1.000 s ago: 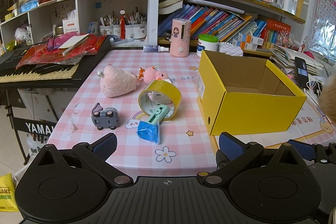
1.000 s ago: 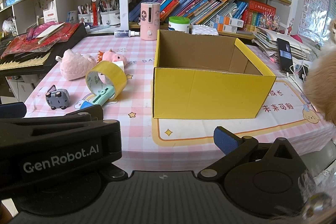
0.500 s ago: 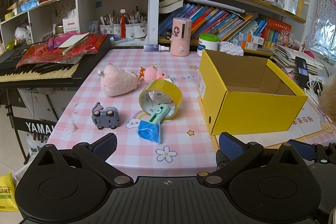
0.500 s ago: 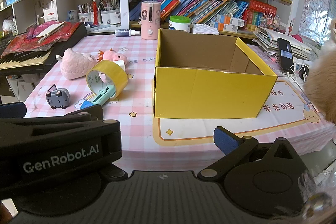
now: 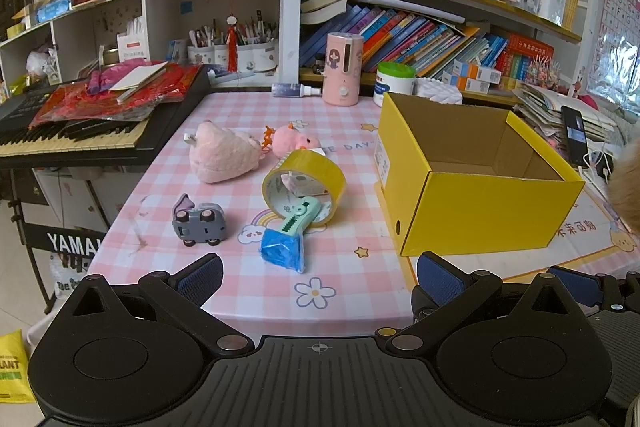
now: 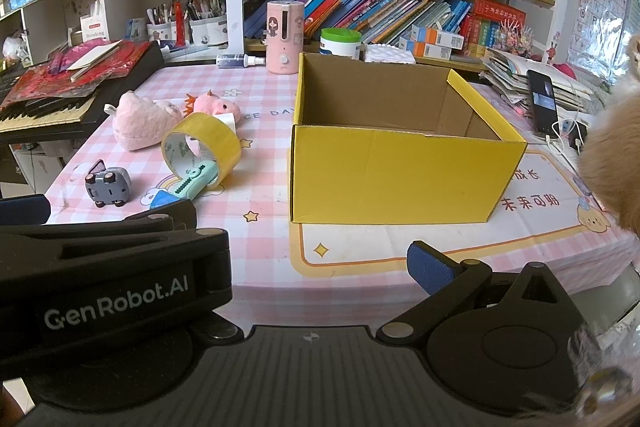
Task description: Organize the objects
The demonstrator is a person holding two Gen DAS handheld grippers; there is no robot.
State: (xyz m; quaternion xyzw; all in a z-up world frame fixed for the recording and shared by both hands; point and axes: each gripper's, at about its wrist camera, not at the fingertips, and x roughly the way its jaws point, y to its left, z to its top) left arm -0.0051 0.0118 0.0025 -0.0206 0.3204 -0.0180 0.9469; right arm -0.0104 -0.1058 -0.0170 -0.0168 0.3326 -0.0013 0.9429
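An open, empty yellow cardboard box stands on the pink checked table. Left of it lie a yellow tape roll, a mint-and-blue clip toy, a grey toy car, a pink plush pouch and a small pink plush pig. My left gripper is open and empty at the table's near edge, short of the toys. My right gripper is open and empty in front of the box; the left gripper's body hides its left finger.
A black keyboard with red cloth borders the table's left side. A pink dispenser, a spray bottle and a green-lidded tub stand at the back by bookshelves. A phone and papers lie at the right.
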